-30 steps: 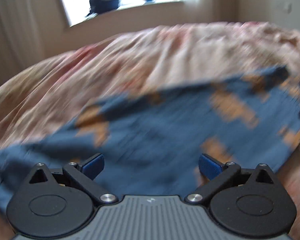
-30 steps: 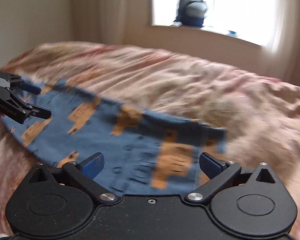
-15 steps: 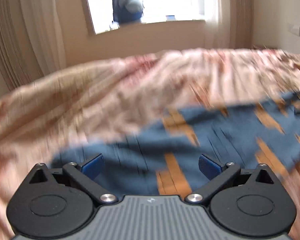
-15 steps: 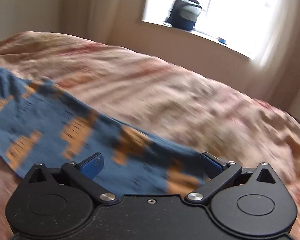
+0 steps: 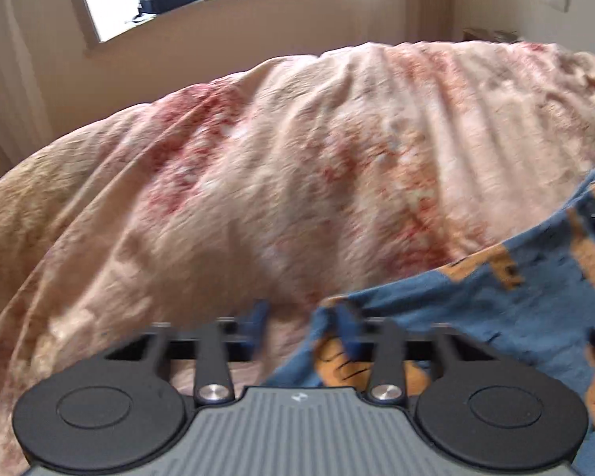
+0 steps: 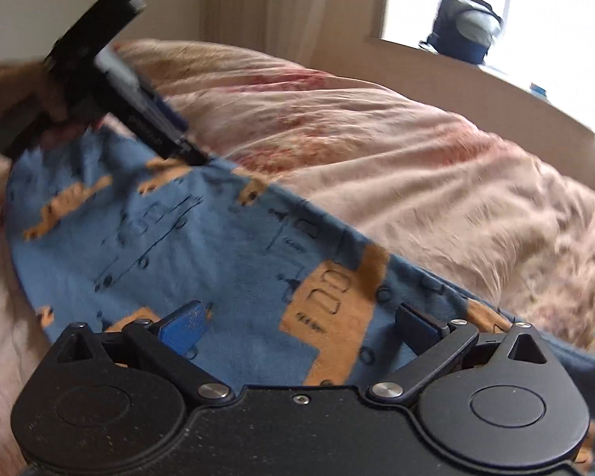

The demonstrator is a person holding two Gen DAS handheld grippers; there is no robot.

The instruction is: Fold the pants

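Note:
The blue pants [image 6: 202, 246] with orange vehicle prints lie spread on the bed. In the left wrist view the pants [image 5: 507, 309] fill the lower right, and my left gripper [image 5: 303, 323] sits at their far left corner with its jaws half closed and blurred; the cloth edge lies between them. The left gripper also shows in the right wrist view [image 6: 194, 158], its tips at the pants' far edge. My right gripper [image 6: 297, 321] is open, low over the pants near their right end, fingers [image 6: 186, 323] wide apart.
A rumpled pink and beige floral bedspread [image 5: 297, 166] covers the bed. A window sill behind the bed holds a dark backpack [image 6: 464, 25]. Curtains [image 6: 281, 8] hang beside the window. A wall with a socket [image 5: 555, 0] stands at the right.
My left gripper has moved left to the pants' corner and its jaws have come in from wide open. My right gripper has dropped lower over the pants and stays open.

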